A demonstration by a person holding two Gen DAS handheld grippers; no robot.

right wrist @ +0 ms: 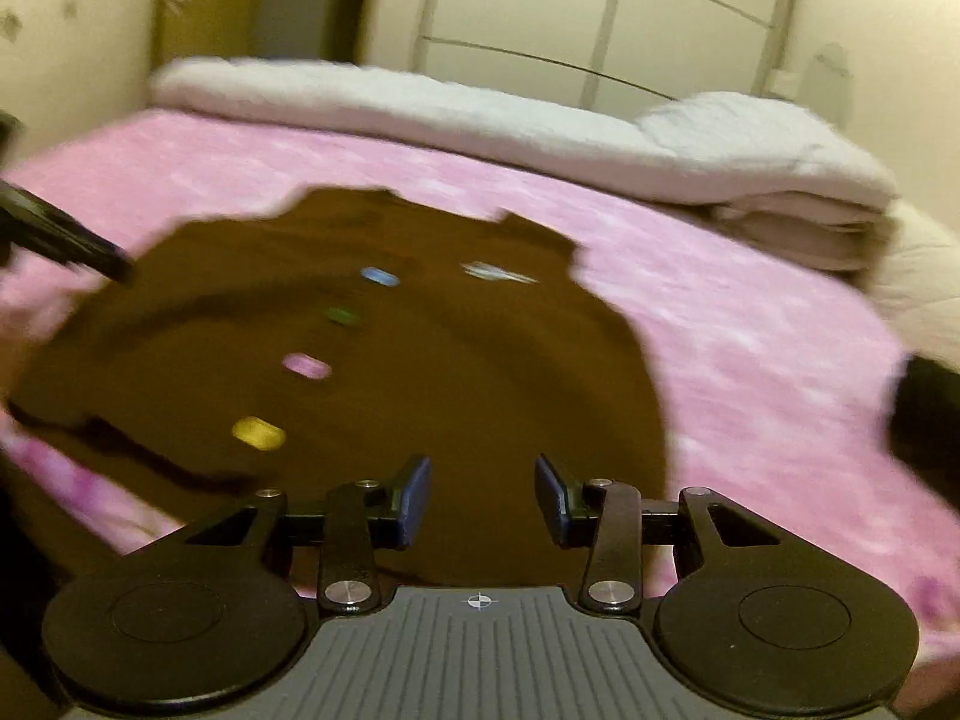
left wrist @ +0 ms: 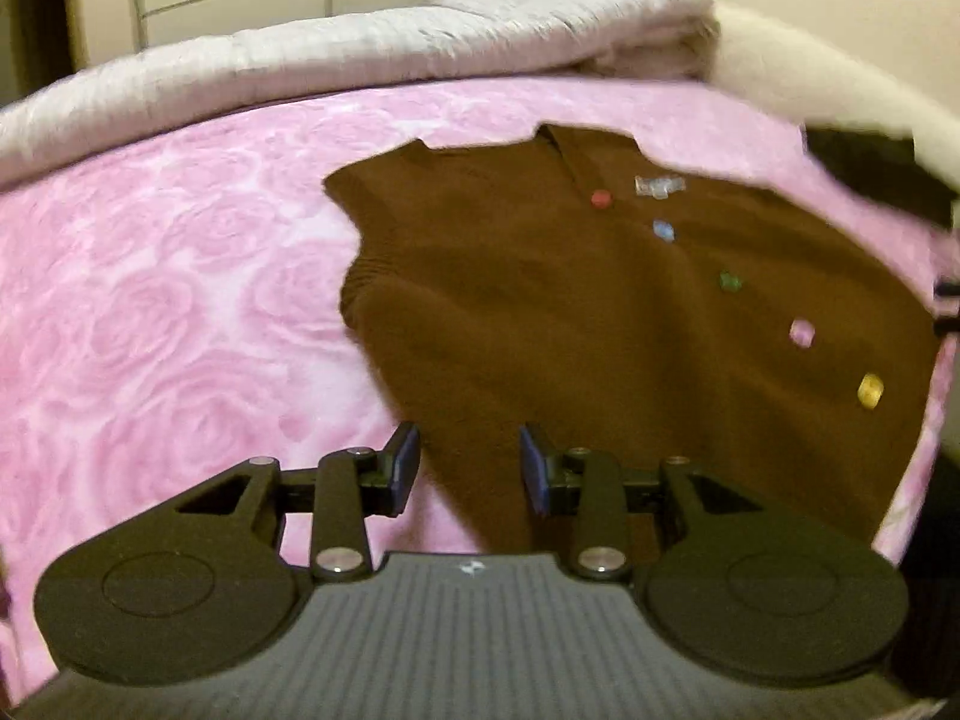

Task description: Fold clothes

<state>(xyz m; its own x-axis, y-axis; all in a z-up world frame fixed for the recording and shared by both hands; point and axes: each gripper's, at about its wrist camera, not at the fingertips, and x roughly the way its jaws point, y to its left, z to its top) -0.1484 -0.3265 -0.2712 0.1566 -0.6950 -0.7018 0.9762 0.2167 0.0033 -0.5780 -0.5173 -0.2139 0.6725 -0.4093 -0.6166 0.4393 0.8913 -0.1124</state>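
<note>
Brown knitted cardigan with coloured buttons (left wrist: pixel 600 312), flat on pink rose-patterned bed cover (left wrist: pixel 180 300), ahead of both tools. Left tool (left wrist: pixel 469 468) open, empty; right tool (right wrist: pixel 483 498) likewise. Red button (left wrist: pixel 600 199): left view only.

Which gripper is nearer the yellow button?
Right. The right gripper hovers just beside the yellow button; the left gripper is at the cardigan's far side edge.
</note>
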